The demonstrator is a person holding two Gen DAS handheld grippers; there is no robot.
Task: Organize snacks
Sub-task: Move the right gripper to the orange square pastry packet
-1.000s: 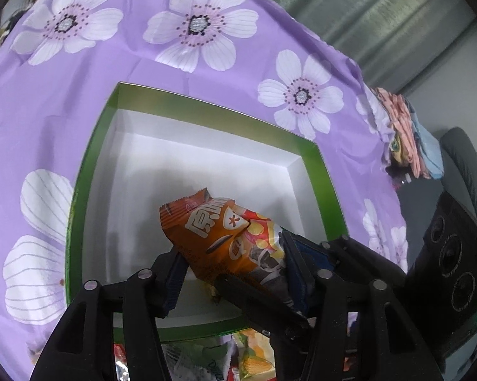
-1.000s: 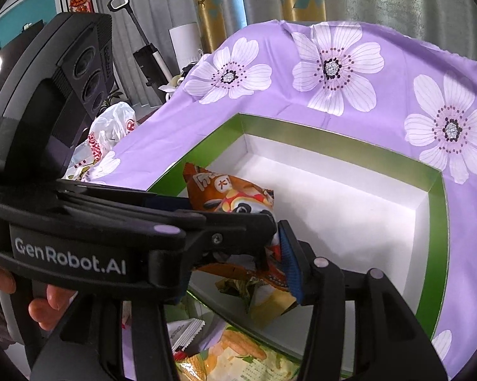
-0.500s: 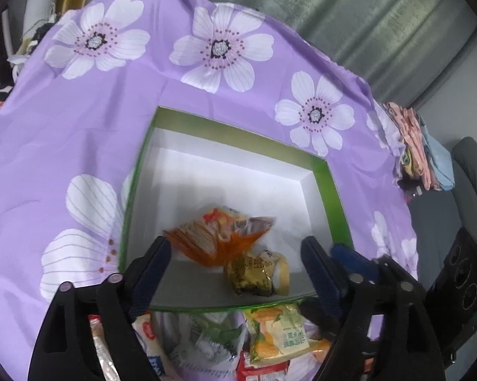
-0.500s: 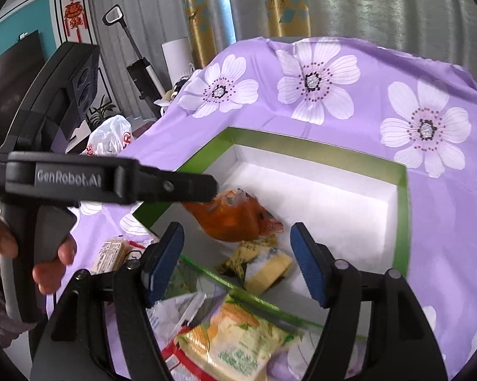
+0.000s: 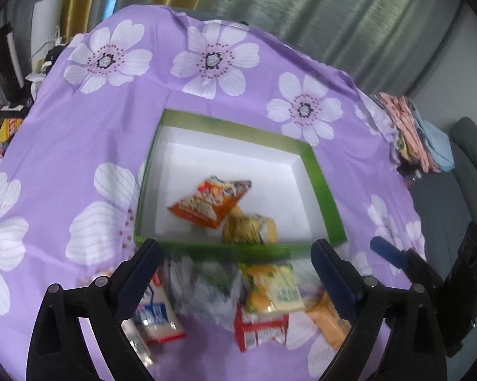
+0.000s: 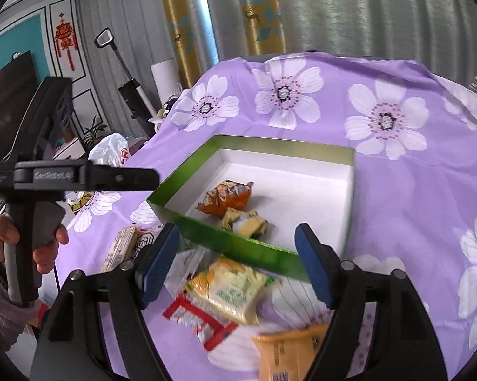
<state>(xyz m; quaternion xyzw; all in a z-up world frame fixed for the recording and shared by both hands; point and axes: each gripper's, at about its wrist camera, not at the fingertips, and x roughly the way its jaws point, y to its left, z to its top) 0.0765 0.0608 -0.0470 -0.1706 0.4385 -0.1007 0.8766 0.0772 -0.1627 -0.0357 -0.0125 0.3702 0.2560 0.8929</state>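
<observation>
Orange snack packet (image 5: 211, 204) in green box (image 5: 321, 187), beyond both wide-apart, empty hand-held grippers (image 5: 235, 263).

Purple floral tablecloth (image 5: 79, 146), gold curtains (image 6: 181, 31), red wall ornament (image 6: 65, 39)

Two snack packets (image 5: 211, 204) touching inside the box (image 5: 238, 252), loose snack packs (image 5: 272, 285) on the tablecloth (image 5: 79, 146) before it
</observation>
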